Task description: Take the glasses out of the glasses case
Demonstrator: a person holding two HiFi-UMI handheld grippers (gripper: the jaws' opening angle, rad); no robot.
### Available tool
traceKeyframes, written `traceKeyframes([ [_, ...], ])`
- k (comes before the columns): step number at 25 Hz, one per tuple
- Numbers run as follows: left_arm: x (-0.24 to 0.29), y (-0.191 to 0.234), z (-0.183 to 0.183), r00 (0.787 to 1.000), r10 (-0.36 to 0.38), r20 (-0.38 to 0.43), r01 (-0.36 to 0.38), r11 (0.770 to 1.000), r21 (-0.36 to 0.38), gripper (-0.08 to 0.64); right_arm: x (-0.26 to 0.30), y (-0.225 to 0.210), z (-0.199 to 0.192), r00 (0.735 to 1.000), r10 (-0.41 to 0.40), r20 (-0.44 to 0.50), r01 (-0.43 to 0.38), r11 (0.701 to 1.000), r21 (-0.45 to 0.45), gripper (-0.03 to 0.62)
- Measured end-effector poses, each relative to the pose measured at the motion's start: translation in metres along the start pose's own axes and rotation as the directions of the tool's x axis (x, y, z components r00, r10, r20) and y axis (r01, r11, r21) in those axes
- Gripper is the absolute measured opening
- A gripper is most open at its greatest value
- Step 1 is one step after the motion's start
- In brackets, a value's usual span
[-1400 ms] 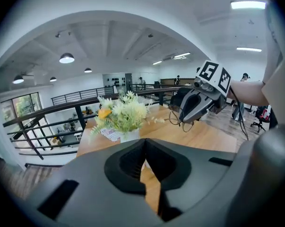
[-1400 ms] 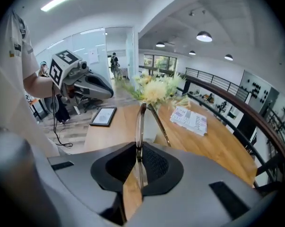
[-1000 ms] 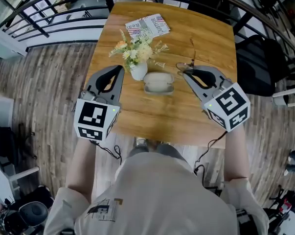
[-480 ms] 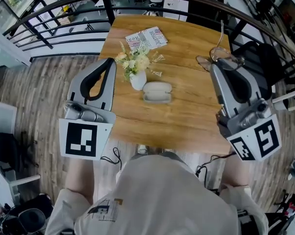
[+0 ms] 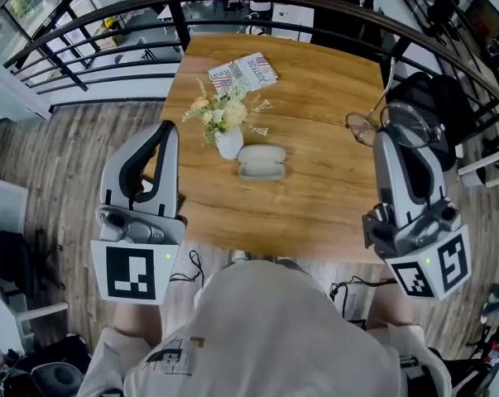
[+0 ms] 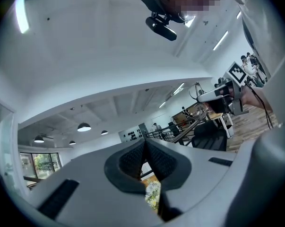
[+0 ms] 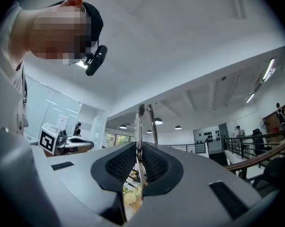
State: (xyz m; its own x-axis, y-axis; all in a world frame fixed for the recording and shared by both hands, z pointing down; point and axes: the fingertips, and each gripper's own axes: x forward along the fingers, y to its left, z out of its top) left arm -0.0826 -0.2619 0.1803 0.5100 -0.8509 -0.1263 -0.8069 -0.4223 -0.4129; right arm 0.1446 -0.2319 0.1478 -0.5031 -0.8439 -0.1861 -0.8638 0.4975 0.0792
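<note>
On the table (image 5: 315, 180), the glasses case (image 5: 261, 162) lies just right of the vase (image 5: 229, 143), magazine (image 5: 243, 71) behind.

The right gripper (image 5: 395, 135) covers part of the glasses (image 5: 361, 129); the magazine's (image 5: 244, 71) print is too small to read.

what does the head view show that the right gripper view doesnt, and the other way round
Only the head view: the table, with the case and a magazine lying on it.

Only the right gripper view: the fingers shut on the frame of the glasses, the ceiling lamps and the head camera.

Both: the glasses held up by the right gripper, and the left gripper beside it.
</note>
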Motion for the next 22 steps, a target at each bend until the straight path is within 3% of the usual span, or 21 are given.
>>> traceKeyframes([
  [6, -0.006, -0.015, -0.021, 1.0, -0.019, -0.021, 0.019, 1.0, -0.023, 0.017, -0.009, 0.002, -0.023, 0.999, 0.017, -0.043, -0.012, 0.995, 0.096, 0.061],
  [14, -0.012, -0.041, -0.072, 0.984, -0.061, -0.165, 0.057, 0.998, -0.033, 0.017, -0.011, 0.0, -0.078, 0.987, -0.019, -0.159, 0.021, 1.0, 0.006, 0.061],
  [22, -0.013, -0.062, -0.098, 0.968, -0.101, -0.228, 0.083, 0.993, -0.09, 0.017, -0.013, 0.006, -0.126, 0.968, 0.003, -0.25, 0.016, 0.997, 0.074, 0.061],
])
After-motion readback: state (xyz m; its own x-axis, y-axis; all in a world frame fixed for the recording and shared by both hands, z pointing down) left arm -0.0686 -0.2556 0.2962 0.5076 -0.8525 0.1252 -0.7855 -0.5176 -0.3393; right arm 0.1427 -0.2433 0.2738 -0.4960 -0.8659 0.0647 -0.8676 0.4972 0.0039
